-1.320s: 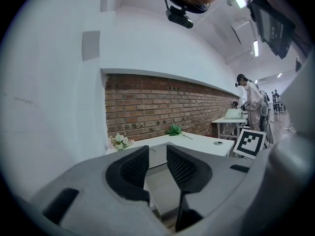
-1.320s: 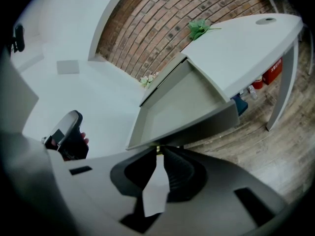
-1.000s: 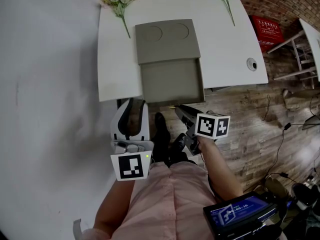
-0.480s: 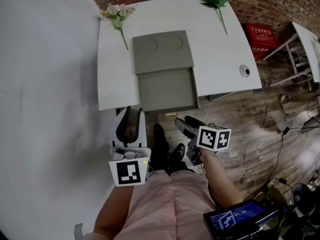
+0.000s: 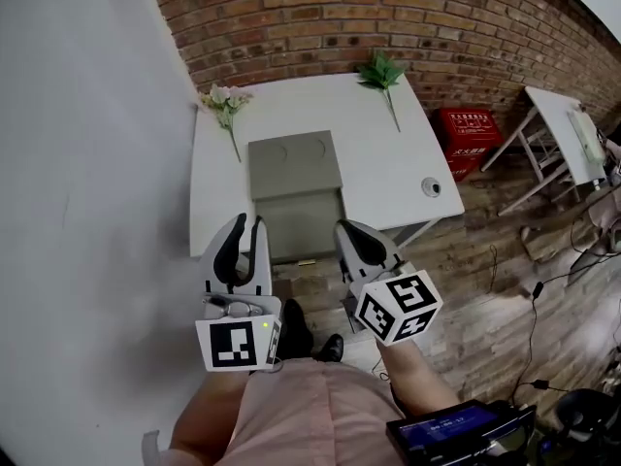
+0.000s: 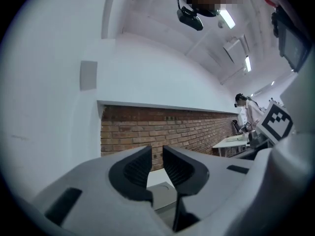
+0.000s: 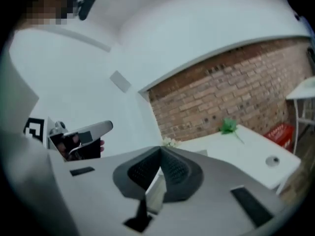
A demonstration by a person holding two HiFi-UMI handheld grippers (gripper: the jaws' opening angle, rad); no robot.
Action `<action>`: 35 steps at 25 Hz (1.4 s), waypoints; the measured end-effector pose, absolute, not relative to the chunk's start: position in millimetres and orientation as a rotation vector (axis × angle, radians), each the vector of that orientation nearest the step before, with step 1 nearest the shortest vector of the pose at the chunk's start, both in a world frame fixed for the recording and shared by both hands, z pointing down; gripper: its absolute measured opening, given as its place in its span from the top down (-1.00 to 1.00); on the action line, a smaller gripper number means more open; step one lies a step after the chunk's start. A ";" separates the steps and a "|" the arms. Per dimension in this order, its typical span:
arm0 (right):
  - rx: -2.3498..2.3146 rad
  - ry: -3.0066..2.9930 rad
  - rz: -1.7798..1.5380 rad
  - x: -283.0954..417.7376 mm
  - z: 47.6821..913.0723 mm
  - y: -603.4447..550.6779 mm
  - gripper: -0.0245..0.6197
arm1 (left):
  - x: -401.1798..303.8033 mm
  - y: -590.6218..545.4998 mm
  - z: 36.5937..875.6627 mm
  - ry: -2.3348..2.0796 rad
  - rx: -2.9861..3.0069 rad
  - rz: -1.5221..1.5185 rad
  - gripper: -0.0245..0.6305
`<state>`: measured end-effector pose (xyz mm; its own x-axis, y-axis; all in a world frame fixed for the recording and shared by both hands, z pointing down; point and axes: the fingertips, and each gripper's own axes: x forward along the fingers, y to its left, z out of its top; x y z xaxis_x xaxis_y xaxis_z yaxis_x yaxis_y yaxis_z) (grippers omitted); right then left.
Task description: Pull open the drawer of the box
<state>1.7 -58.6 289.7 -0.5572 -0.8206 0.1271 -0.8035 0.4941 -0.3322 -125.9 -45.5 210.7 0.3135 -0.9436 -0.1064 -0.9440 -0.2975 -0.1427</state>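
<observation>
The grey box lies flat on the white tabletop, left of its middle, with two faint rings pressed into its lid. Its drawer stands pulled out toward the person, its front reaching the tabletop's near edge. Short of that edge the left gripper hangs in the air; its fingers are closing, with a narrow gap between them and nothing in it. The right gripper hovers just right of the drawer's front, its fingers pressed together and empty.

A plain white wall runs along the left. White and pink flowers lie at the tabletop's far left corner, a green sprig at its far edge, and a small round fitting near its right edge. A brick wall stands behind, and the floor is wood planks. Further right sit a red crate and a second white table.

The crate's white print is too small to read, as is the lit screen at the bottom right. Each gripper's cube bears black-and-white square markers.
</observation>
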 end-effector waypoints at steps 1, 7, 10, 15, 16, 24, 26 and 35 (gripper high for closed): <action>-1.484 2.678 -0.447 2.6 271.0 -59.2 0.90 | -123.9 -45.0 199.6 1.743 -2.376 0.013 0.75; -1.599 2.647 -0.069 9.7 215.7 -54.4 0.91 | -117.9 -42.6 161.7 1.716 -2.304 0.085 0.90; -1.636 2.658 0.007 9.0 221.8 -50.0 0.91 | -118.3 -43.3 168.1 1.726 -2.309 0.093 0.90; -1.649 2.670 0.001 11.6 229.5 -47.2 0.91 | -110.6 -46.2 171.6 1.734 -2.330 0.094 0.90; -1.652 2.675 0.002 12.0 229.7 -47.0 0.91 | -109.2 -46.6 171.1 1.733 -2.331 0.093 0.90; -1.656 2.693 0.015 14.4 235.3 -49.0 0.91 | -98.0 -51.3 181.2 1.724 -2.360 0.068 0.90; -1.653 2.693 0.013 15.1 235.5 -50.2 0.91 | -97.6 -52.9 181.9 1.727 -2.361 0.065 0.90; -1.652 2.683 0.004 19.3 241.3 -56.1 0.91 | -95.0 -58.3 191.8 1.720 -2.371 0.030 0.90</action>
<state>19.3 -56.1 241.3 -0.4503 -0.8929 0.0068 -0.8928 0.4503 0.0072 -95.0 -58.3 191.8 0.3180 -0.9377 -0.1402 -0.9420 -0.2957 -0.1589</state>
